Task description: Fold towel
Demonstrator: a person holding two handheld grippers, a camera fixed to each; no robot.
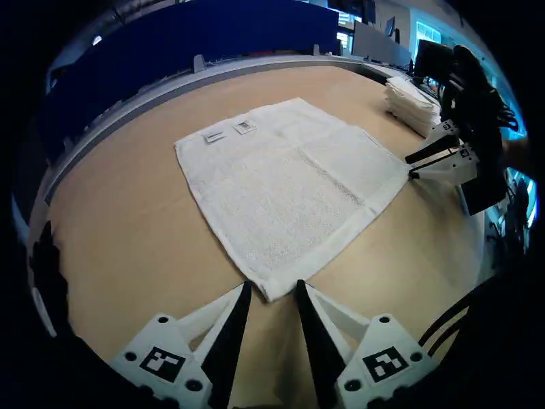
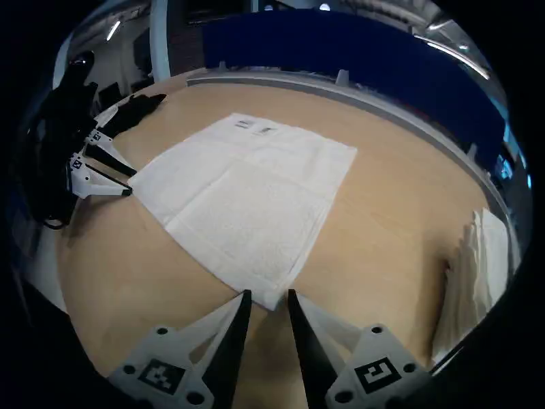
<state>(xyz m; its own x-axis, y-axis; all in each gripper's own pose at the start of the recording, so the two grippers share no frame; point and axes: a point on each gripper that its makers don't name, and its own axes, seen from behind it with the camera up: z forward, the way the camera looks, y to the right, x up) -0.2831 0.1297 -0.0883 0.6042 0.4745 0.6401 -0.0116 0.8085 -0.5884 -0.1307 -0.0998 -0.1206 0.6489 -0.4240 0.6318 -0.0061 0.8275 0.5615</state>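
Both claws stood narrowly open, the left gripper (image 1: 272, 286) and right gripper (image 2: 268, 294) each straddling a towel (image 1: 286, 184) corner; a shallow bite might slip when lifted.

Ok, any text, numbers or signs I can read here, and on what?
Two tags on the towel: printed, but too small and blurred to read.
Square markers on the left gripper and right gripper: black-and-white patterns, no words.
No other text is legible.
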